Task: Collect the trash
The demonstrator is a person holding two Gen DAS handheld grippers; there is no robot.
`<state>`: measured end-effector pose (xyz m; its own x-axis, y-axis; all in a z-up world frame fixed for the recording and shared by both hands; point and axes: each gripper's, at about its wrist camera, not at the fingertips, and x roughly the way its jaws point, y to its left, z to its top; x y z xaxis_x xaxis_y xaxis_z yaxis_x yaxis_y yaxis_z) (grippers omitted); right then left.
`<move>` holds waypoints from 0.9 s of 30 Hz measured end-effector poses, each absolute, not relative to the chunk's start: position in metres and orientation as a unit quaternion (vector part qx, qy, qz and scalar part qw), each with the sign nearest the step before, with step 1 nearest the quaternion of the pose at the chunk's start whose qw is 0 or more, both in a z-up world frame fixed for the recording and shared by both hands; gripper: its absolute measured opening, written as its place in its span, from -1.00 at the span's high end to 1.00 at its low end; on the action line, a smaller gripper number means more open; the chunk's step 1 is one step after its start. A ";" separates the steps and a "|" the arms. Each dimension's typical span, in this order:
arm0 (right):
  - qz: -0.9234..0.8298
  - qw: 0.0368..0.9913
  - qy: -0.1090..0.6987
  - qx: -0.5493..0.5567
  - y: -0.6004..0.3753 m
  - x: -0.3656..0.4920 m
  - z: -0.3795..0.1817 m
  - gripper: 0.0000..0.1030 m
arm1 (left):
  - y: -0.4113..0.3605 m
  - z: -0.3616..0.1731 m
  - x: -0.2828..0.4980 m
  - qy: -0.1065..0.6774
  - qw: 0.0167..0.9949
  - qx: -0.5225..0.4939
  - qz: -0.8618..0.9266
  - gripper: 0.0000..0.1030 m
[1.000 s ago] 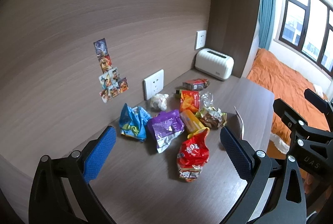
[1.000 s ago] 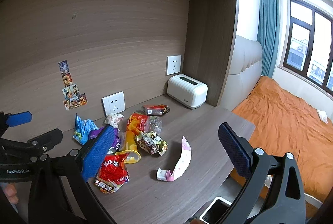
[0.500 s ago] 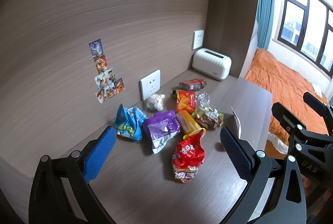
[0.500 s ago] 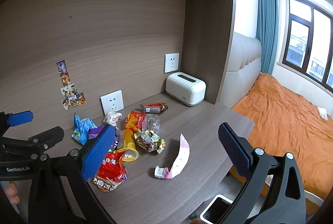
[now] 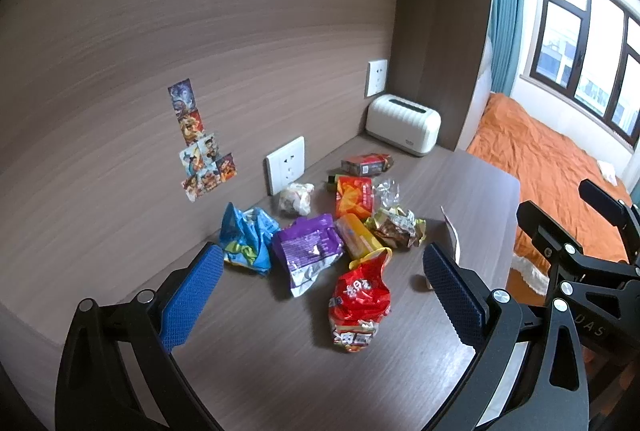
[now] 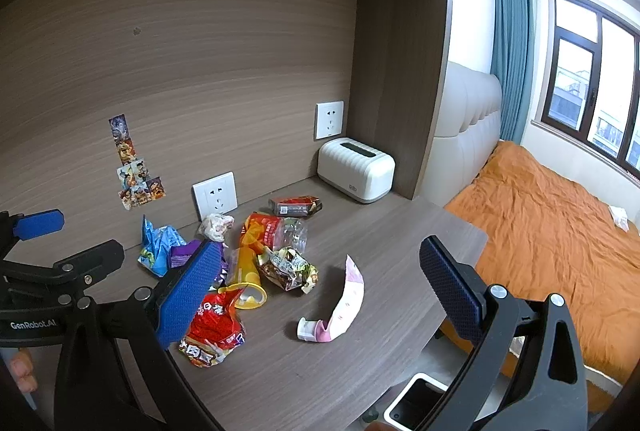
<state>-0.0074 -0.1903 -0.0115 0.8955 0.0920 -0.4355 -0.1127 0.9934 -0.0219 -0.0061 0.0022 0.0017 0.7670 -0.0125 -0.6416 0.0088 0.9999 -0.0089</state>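
Observation:
Snack wrappers lie in a heap on the dark wooden desk [image 5: 472,191]: a red bag [image 5: 359,301] nearest me, a purple bag [image 5: 308,251], a blue bag [image 5: 246,239], a yellow tube [image 5: 358,237], an orange packet [image 5: 353,195], a crumpled foil wrapper [image 5: 396,227], a white paper ball [image 5: 297,198] and a red box [image 5: 366,163]. A squeezed pink tube [image 6: 346,305] lies apart on the right. My left gripper [image 5: 320,301] hovers open above the red bag. My right gripper [image 6: 320,291] hangs open and empty above the pink tube, near the desk's front edge.
A white toaster-shaped box [image 5: 403,130] stands at the back corner. Two wall sockets [image 5: 285,163] and stickers [image 5: 200,143] are on the wooden back wall. A white-rimmed bin [image 6: 416,401] sits on the floor below the desk edge. An orange bed [image 6: 560,231] fills the right.
Both grippers have drawn back and risen slightly, so the heap looks a little smaller and lower. Both stay open; no trash has moved.

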 end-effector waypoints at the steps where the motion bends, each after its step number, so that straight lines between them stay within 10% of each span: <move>1: 0.053 0.973 0.223 -0.022 -0.190 -0.007 -0.012 -0.93 | 0.002 0.002 -0.006 0.341 0.940 -0.002 -0.006 -0.91; 27: 0.056 0.972 0.229 -0.020 -0.191 -0.009 -0.013 -0.93 | 0.008 0.003 -0.005 0.337 0.941 -0.009 0.002 -0.91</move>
